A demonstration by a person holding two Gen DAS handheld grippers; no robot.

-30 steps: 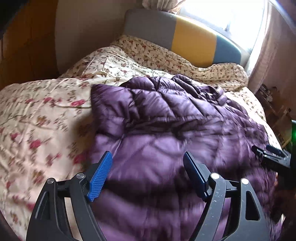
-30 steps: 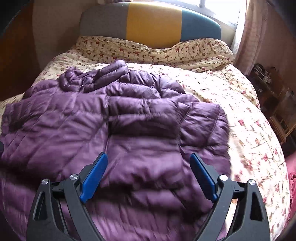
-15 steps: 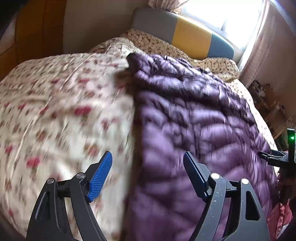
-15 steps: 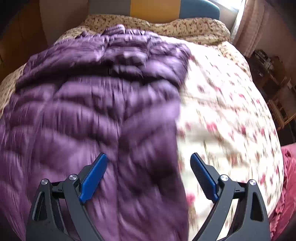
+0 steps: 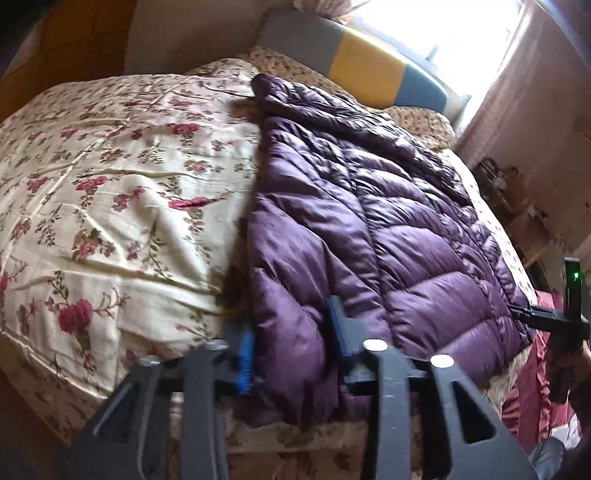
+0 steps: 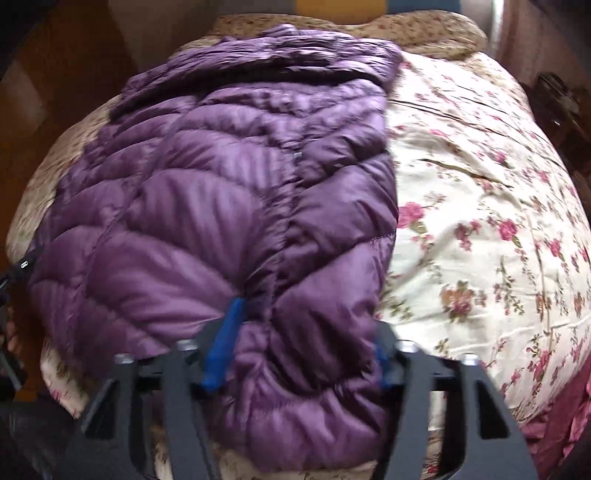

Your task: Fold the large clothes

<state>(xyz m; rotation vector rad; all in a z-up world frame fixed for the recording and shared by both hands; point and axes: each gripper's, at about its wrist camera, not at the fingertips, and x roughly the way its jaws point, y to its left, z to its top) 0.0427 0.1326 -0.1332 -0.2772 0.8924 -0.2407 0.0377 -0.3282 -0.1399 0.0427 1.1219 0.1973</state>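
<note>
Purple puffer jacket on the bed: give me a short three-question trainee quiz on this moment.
1. True or false: the purple jacket lies on a floral bedspread.
2. Which corners of the jacket sit between the claws? A: the two collar corners; B: the two near hem corners; C: both cuffs.
3. Fill in: the left claw and the right claw are both ____ on the fabric.

Key: 1 true; 2 B; 3 closing (jacket fabric sits between both pairs of jaws).

Window [image 5: 454, 33] glare, motion blur, fisheye warping
</note>
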